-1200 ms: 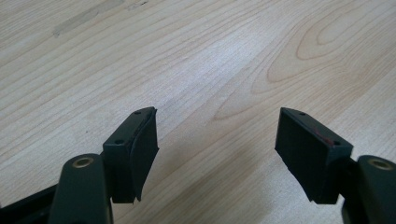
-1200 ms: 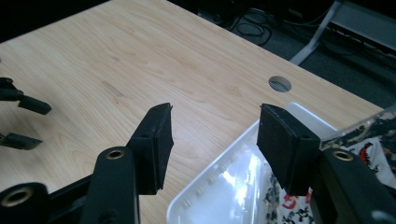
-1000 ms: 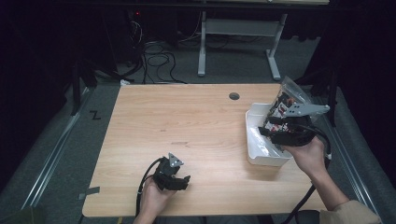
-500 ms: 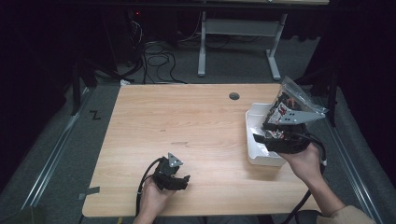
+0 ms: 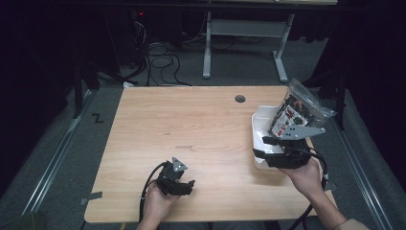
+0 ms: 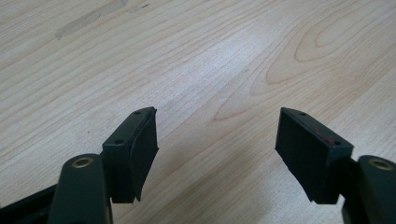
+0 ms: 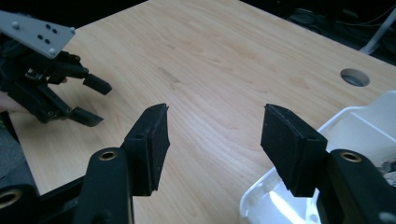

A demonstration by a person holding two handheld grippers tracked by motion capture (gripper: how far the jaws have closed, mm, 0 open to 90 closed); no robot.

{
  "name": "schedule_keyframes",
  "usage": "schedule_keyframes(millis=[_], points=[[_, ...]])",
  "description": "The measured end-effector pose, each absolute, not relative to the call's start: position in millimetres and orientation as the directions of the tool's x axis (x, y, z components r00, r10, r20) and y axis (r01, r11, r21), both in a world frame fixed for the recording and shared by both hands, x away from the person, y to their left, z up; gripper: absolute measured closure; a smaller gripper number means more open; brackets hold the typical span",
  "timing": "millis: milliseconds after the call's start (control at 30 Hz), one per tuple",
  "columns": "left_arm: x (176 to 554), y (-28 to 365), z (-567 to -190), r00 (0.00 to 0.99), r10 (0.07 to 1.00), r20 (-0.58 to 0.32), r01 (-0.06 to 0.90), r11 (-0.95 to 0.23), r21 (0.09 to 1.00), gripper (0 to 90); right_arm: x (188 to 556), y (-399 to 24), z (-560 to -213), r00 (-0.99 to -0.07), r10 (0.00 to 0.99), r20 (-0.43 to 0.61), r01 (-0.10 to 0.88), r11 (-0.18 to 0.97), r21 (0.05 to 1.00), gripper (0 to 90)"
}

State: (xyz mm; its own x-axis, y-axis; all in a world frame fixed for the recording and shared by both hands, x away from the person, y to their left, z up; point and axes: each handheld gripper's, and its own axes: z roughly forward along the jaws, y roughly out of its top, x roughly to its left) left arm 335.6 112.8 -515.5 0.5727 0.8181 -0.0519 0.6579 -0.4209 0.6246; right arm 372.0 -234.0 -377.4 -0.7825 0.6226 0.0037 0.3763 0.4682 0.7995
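A white plastic tray (image 5: 258,125) sits at the table's right edge, and a clear bag of dark, red and white contents (image 5: 298,111) stands tilted in its far end. My right gripper (image 5: 260,147) hovers at the tray's near corner with its jaws pointing left. In the right gripper view it is open (image 7: 215,116) and holds nothing, with the tray's rim (image 7: 359,116) under its right jaw. My left gripper (image 5: 190,186) rests low near the front edge, held in a hand. It is open (image 6: 217,121) over bare wood.
The wooden table (image 5: 191,124) has a round cable hole (image 5: 240,98) near its far edge. From the right gripper view the left gripper (image 7: 46,88) lies far to the left. Cables and a desk frame (image 5: 239,43) stand on the dark floor beyond.
My right gripper has drawn back toward the front edge and a little left, away from the bag. The left gripper has stayed put.
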Motion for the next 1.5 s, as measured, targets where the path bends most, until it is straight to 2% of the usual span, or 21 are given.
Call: schedule_keyframes(millis=[500,867,1500], points=[[335,113,-516,0.573,0.818,-0.055,0.656,-0.418,0.629,29.9,357,-221,-417,-0.803,0.596,0.019,0.365,0.465,0.806,43.0],[335,113,-516,0.575,0.817,-0.055,0.657,-0.420,0.626,29.9,355,-217,-448,-0.802,0.593,0.075,0.417,0.464,0.782,42.9],[335,112,-517,0.576,0.816,-0.052,0.656,-0.423,0.626,29.8,351,-198,-486,-0.809,0.588,0.010,0.405,0.545,0.734,43.6]])
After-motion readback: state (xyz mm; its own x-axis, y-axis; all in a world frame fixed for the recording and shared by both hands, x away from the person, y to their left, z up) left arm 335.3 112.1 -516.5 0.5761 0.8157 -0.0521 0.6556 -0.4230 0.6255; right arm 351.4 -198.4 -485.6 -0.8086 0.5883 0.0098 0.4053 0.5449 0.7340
